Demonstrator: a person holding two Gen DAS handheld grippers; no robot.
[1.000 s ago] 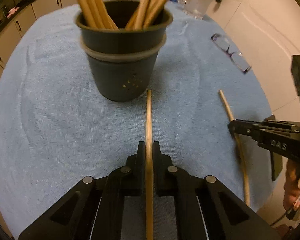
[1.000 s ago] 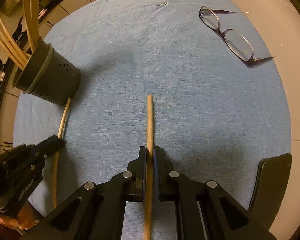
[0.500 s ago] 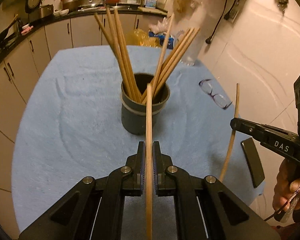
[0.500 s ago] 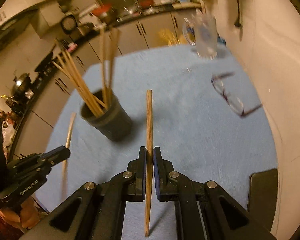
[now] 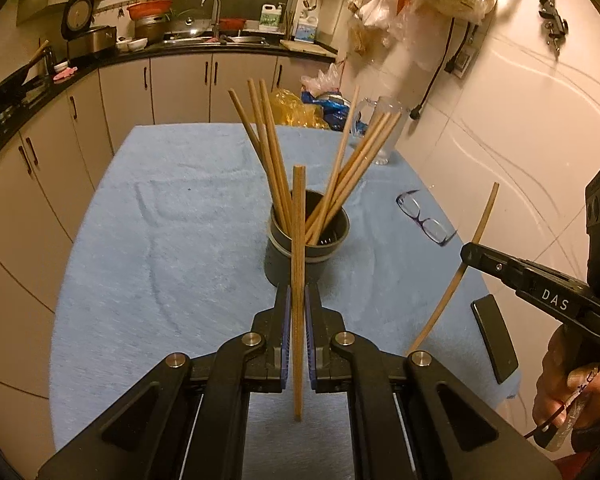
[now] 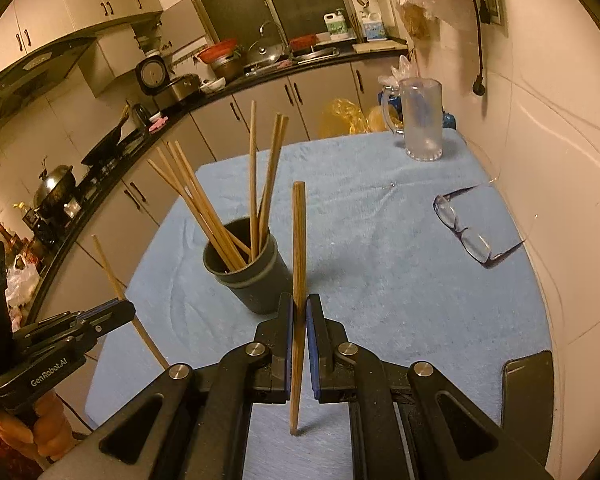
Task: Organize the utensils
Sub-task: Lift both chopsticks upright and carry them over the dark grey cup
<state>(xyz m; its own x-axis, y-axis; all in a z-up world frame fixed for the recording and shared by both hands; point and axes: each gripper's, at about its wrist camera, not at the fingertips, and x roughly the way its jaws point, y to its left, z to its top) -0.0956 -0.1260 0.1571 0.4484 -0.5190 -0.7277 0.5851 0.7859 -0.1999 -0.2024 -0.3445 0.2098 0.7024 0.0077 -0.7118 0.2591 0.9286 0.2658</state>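
Observation:
A dark grey cup (image 5: 306,248) holding several wooden chopsticks stands mid-table on the blue cloth (image 5: 160,240); it also shows in the right wrist view (image 6: 252,276). My left gripper (image 5: 297,300) is shut on one chopstick (image 5: 298,240), held upright above the table just in front of the cup. My right gripper (image 6: 299,308) is shut on another chopstick (image 6: 299,248), upright, to the right of the cup. Each gripper with its chopstick also appears in the other's view: the right one (image 5: 470,258) and the left one (image 6: 116,312).
Purple-framed glasses (image 6: 466,228) lie on the cloth at the right. A glass mug (image 6: 420,120) stands at the far edge. A black phone (image 5: 494,336) lies at the near right edge. Kitchen cabinets and counter curve around the left and back.
Both grippers have lifted their chopsticks off the cloth and risen well above the table, tilting the sticks upright. The cup now sits lower and farther away in both views.

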